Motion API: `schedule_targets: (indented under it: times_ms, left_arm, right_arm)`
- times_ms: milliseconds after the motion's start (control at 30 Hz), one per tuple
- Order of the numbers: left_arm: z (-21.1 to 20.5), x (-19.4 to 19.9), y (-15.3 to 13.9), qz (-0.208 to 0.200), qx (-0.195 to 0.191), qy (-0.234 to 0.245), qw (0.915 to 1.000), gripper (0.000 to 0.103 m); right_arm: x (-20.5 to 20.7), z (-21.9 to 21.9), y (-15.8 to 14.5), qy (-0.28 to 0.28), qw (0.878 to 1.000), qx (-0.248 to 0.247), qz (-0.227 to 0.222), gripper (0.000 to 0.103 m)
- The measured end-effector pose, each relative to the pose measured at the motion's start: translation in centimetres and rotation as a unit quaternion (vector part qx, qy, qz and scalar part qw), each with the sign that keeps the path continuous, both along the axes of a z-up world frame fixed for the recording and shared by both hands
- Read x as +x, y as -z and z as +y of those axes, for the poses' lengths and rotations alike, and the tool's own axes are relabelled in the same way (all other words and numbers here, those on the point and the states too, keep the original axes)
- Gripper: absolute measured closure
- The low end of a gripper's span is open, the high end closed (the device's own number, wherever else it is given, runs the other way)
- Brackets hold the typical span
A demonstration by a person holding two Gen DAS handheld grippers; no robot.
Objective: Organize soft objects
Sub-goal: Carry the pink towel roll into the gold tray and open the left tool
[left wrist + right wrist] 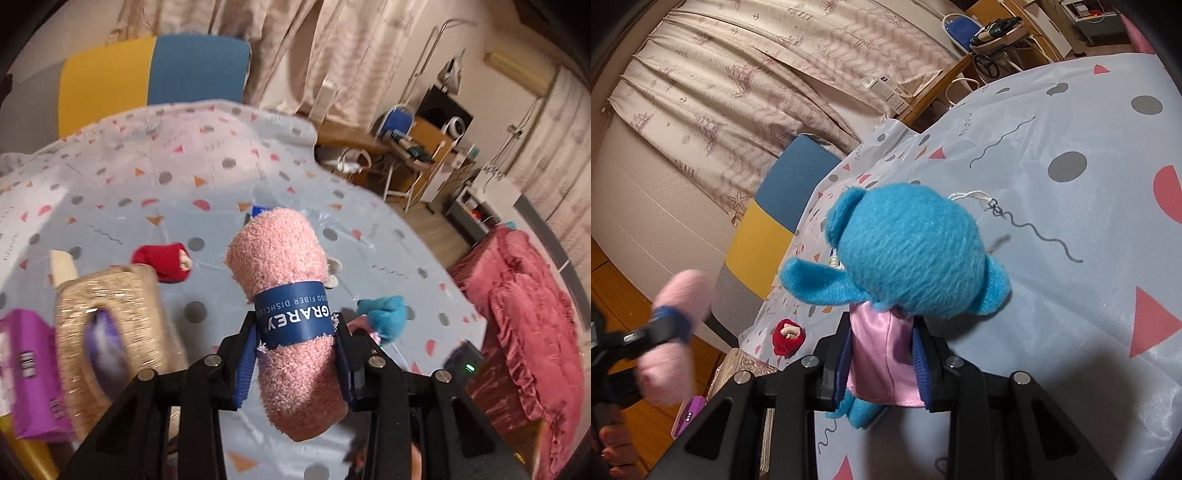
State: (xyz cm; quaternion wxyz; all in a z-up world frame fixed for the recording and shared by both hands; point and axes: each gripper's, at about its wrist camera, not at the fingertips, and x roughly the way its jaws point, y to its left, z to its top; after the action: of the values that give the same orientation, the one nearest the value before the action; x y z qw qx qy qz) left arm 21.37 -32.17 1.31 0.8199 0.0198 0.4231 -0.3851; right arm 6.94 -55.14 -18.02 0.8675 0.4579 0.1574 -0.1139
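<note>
My left gripper [295, 354] is clamped on the pink rolled dishcloth [284, 295], my right gripper [882, 354] on the blue plush toy [908, 251]; I should keep both grips firm and carry them level above the desk [147, 192].

The blue paper band [297, 314] around the pink rolled dishcloth [286, 295] reads "GRAREY" and "FIBER DISHCLO".
</note>
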Motion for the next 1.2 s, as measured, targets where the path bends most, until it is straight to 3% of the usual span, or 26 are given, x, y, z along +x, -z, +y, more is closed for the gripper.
schedule_targets:
  times_ms: [167,433,633,767,900,1000,1200]
  left_arm:
    - [7.0,-0.3,-2.6,-0.022,-0.012,-0.025,0.9994,0.065]
    - [19.4,2.0,-2.6,-0.021,-0.028,-0.112,0.9930,0.065]
    - [28.2,4.0,1.1,-0.003,0.032,-0.185,0.9822,0.065]
    - [34.0,5.1,4.7,0.043,0.072,-0.227,0.9704,0.064]
    - [37.6,5.8,8.2,0.067,0.135,-0.252,0.9560,0.064]
    - [40.2,6.2,10.6,0.094,0.156,-0.272,0.9449,0.064]
    - [42.4,6.4,13.2,0.095,0.199,-0.279,0.9347,0.064]
  right_arm:
    - [0.0,0.0,-0.1,0.000,1.000,-0.002,0.003,0.074]
    - [0.1,0.1,-0.2,0.000,1.000,-0.003,0.006,0.074]
    - [0.1,0.1,-0.2,0.000,1.000,-0.004,0.007,0.074]
    - [0.2,0.2,-0.1,0.000,1.000,-0.005,0.011,0.074]
    - [0.3,0.2,-0.1,0.000,1.000,-0.005,0.012,0.074]
    - [0.3,0.1,0.0,0.000,1.000,-0.007,0.015,0.074]
    - [0.5,0.4,-0.2,0.000,1.000,-0.008,0.023,0.074]
